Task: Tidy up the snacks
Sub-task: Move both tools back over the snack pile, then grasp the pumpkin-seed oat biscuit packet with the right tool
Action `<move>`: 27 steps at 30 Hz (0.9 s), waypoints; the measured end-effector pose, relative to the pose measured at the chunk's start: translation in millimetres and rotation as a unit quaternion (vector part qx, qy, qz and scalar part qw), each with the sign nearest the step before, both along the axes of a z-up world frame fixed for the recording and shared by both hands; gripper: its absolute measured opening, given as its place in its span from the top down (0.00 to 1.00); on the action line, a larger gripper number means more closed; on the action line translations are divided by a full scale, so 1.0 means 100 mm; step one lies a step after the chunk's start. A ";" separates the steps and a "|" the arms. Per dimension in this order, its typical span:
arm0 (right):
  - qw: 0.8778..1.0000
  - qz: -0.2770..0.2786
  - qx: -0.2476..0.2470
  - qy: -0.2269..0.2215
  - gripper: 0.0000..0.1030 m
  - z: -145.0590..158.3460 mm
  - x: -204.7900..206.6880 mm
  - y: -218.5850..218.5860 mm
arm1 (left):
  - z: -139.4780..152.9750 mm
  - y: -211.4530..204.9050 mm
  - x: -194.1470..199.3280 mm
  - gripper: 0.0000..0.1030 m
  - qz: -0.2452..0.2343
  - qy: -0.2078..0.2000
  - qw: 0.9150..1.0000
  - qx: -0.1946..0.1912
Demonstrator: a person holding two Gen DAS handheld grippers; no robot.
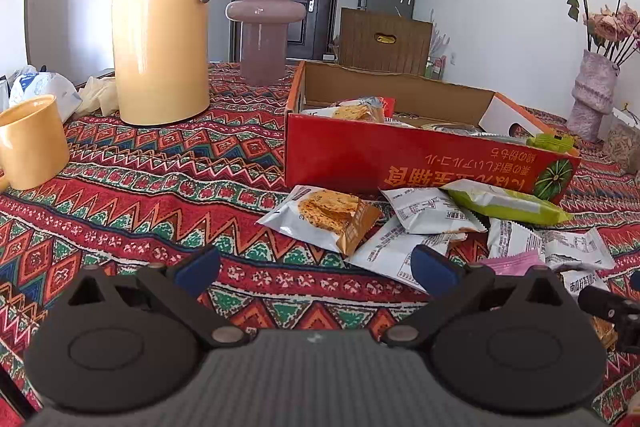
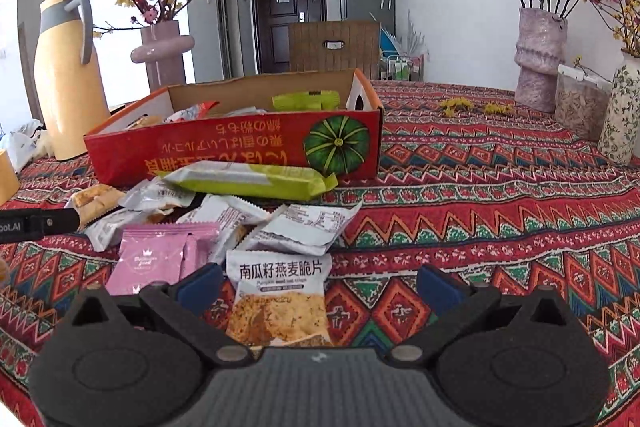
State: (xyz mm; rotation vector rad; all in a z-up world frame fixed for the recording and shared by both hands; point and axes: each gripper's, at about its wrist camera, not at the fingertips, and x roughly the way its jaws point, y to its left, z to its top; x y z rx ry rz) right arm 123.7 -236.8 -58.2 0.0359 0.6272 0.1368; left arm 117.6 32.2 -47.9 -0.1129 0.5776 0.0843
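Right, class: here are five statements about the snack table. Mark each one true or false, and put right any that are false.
1. The red box already holds some snacks. True.
2. The right gripper is shut on the pink packet. False: its fingers are open; the pink packet lies loose.
3. A long green packet lies in front of the box. True.
4. The yellow jug lies on its side. False: it stands upright.
5. The left gripper holds a packet. False: it is open and empty.
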 end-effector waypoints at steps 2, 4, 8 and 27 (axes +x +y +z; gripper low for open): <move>1.000 -0.005 0.000 0.015 0.00 -0.04 0.04 0.01 | -0.02 0.02 0.00 0.00 0.001 0.003 1.000 -0.009; 1.000 -0.011 -0.003 0.026 0.00 -0.09 0.07 0.03 | -0.03 0.01 0.00 0.00 0.004 0.004 1.000 -0.009; 0.999 -0.016 -0.022 0.030 0.00 -0.10 0.08 0.08 | -0.03 -0.03 -0.03 0.00 0.004 -0.002 1.000 0.001; 1.000 0.011 -0.012 -0.006 0.54 -0.06 -0.12 0.10 | 0.00 -0.32 -0.07 0.00 -0.022 0.014 0.999 0.026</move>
